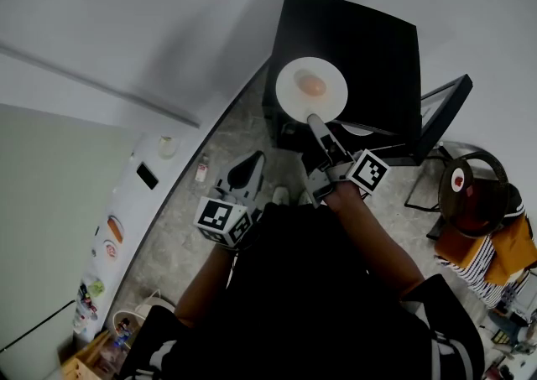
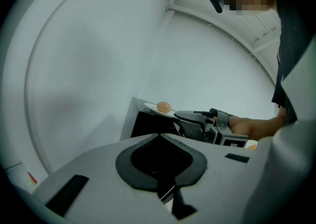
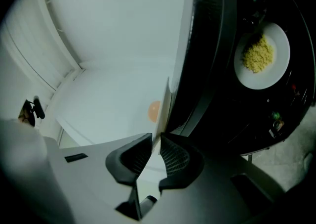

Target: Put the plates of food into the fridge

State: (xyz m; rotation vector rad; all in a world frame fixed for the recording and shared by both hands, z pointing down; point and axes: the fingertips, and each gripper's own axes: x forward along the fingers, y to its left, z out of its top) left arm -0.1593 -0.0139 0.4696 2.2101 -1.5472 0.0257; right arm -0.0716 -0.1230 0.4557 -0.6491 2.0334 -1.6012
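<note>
A white plate (image 1: 292, 91) with a round orange piece of food (image 1: 312, 83) lies on the near edge of a black table (image 1: 361, 34). My right gripper (image 1: 313, 121) is shut on the plate's near rim. In the right gripper view the plate (image 3: 166, 103) shows edge-on between the pads (image 3: 173, 156), with the food (image 3: 154, 111) beyond. A second white plate (image 3: 279, 65) with yellow crumbly food (image 3: 257, 55) sits on a lower shelf. My left gripper (image 1: 246, 173) hangs shut and empty left of the table; its view shows the plate (image 2: 152, 108) and the right gripper (image 2: 183, 114).
A white fridge front (image 1: 126, 202) with magnets stands at the left. A small bottle (image 1: 201, 169) stands on the stone floor by the wall. Right of the table are a black frame (image 1: 443, 106), a red round thing (image 1: 464, 190) and a pile of clothes (image 1: 495, 257).
</note>
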